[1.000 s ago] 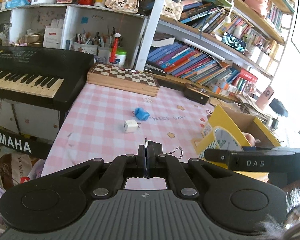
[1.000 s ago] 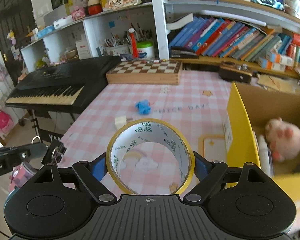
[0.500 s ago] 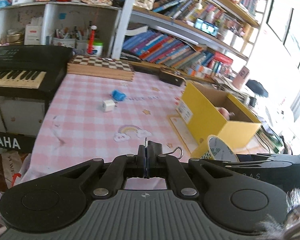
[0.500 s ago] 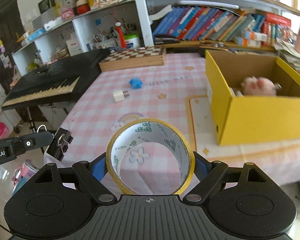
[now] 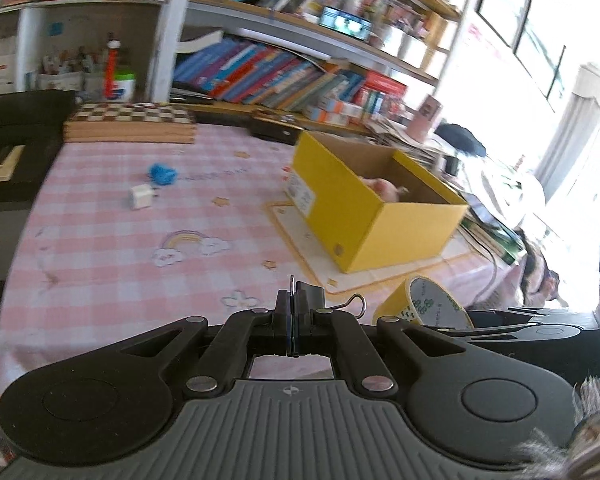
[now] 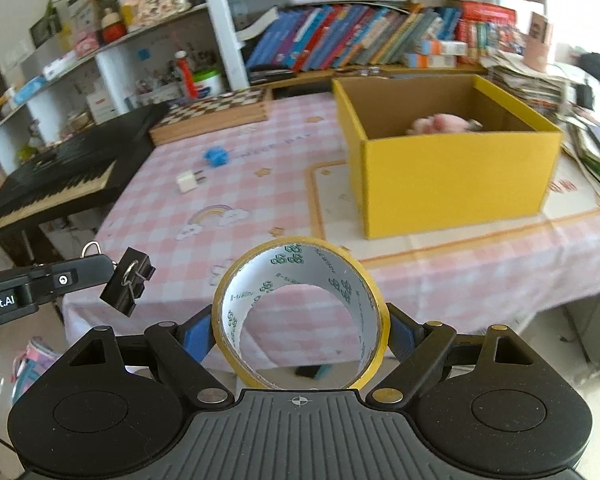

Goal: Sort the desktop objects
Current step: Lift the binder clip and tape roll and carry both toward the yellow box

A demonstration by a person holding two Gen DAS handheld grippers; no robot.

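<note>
While our left gripper (image 5: pixel 293 320) stays clamped on a black binder clip (image 6: pixel 127 287), our right gripper (image 6: pixel 300 330) pinches a yellow tape roll (image 6: pixel 300 312) short of the yellow box (image 6: pixel 452 168).

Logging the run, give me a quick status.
Left gripper shut on binder clip. Right gripper shut on tape roll. Yellow box ahead, path open.

Left tool (image 5: pixel 294 320) clamped; right tool (image 6: pixel 300 330) gripping
</note>
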